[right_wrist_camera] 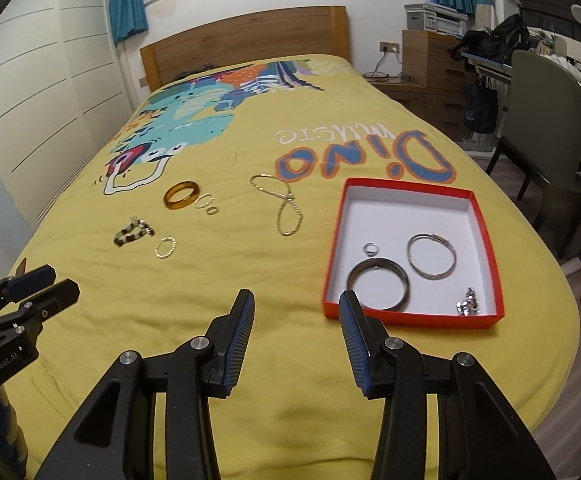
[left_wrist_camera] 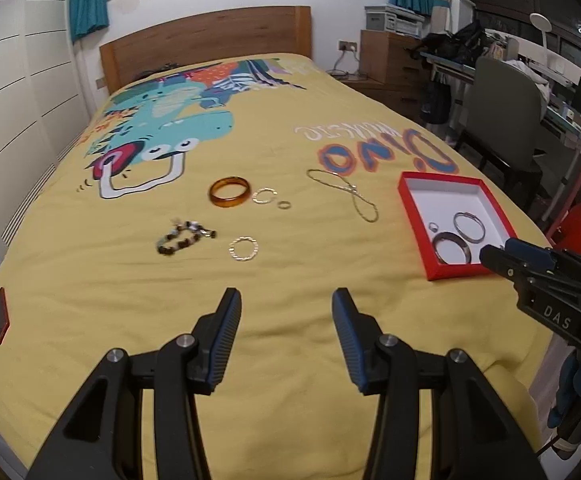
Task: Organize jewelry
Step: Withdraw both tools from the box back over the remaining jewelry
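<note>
A red box point(right_wrist_camera: 486, 236) point(left_wrist_camera: 410, 224) with a white inside lies on the yellow bedspread and holds silver pieces: a dark bangle point(right_wrist_camera: 378, 285), a thin bangle point(right_wrist_camera: 431, 256), a small ring point(right_wrist_camera: 369, 248) and a small silver chain point(right_wrist_camera: 466, 302). Gold pieces lie to its left: an amber bangle point(left_wrist_camera: 229, 193), a thin hoop point(left_wrist_camera: 264, 195), a small ring point(left_wrist_camera: 284, 205), a twisted hoop point(left_wrist_camera: 243, 248), a bead bracelet point(left_wrist_camera: 182, 237) and a gold chain point(left_wrist_camera: 350, 194). My left gripper point(left_wrist_camera: 286, 300) is open and empty above the near bedspread. My right gripper point(right_wrist_camera: 296, 300) is open and empty beside the box's near left corner.
The bed point(left_wrist_camera: 290, 128) has a wooden headboard point(left_wrist_camera: 206, 44). A red object point(left_wrist_camera: 0, 314) lies at the bed's left edge. White wardrobe doors point(left_wrist_camera: 18, 92) stand on the left. A chair point(right_wrist_camera: 546, 120), a desk and drawers point(right_wrist_camera: 430, 68) stand on the right.
</note>
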### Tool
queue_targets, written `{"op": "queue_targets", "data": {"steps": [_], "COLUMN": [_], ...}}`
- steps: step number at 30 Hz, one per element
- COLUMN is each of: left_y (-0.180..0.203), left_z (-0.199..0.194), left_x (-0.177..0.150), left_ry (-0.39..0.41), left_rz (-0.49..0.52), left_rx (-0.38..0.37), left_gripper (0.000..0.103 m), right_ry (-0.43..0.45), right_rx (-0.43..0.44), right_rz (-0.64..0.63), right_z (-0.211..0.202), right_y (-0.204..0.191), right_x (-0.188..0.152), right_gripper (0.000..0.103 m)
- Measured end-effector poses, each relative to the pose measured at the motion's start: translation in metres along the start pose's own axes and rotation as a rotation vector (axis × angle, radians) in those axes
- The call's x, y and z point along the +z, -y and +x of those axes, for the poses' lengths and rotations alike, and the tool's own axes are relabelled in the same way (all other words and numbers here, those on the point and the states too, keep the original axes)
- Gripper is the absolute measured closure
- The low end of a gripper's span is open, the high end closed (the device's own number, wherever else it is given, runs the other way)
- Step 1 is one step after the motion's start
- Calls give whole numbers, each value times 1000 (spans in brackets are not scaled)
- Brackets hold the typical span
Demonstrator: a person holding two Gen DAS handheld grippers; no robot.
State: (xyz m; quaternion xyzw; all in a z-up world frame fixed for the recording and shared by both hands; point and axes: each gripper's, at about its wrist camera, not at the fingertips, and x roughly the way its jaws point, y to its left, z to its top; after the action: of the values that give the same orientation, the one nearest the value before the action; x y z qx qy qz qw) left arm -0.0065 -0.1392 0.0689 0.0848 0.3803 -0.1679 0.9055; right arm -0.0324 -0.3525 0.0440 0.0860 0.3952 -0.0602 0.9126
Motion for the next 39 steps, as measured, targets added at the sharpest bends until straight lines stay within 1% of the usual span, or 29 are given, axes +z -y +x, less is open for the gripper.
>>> {"op": "queue_targets", "data": {"steps": [6, 20, 22, 25, 33, 39], "left_y": [-19, -58, -63, -71, -92, -106], "left_z": [-12, -27, -28, -28, -19, -6], "left_x": [-7, -22, -24, -26, -30, -31], "left_ry": [22, 25, 24, 23, 2, -21], "left_rz": [-23, -76, -80, -87, -105, -118], "left_rx": [27, 78, 84, 90, 108, 124], "left_gripper": [58, 57, 54, 51, 51, 51], "right_ry": [4, 3, 3, 3, -8, -29], "right_rx": [16, 45, 50, 55, 65, 76], "right_rz": [-30, -74, -84, -94, -118, -127], "right_z": [-2, -6, -7, -6, 3, 19], "right_y": [-26, -67, -72, -82, -102, -116], "right_x": [-1, -4, -4, -4, -2, -1], "right_gripper": [59, 58, 56, 52, 52, 52]}}
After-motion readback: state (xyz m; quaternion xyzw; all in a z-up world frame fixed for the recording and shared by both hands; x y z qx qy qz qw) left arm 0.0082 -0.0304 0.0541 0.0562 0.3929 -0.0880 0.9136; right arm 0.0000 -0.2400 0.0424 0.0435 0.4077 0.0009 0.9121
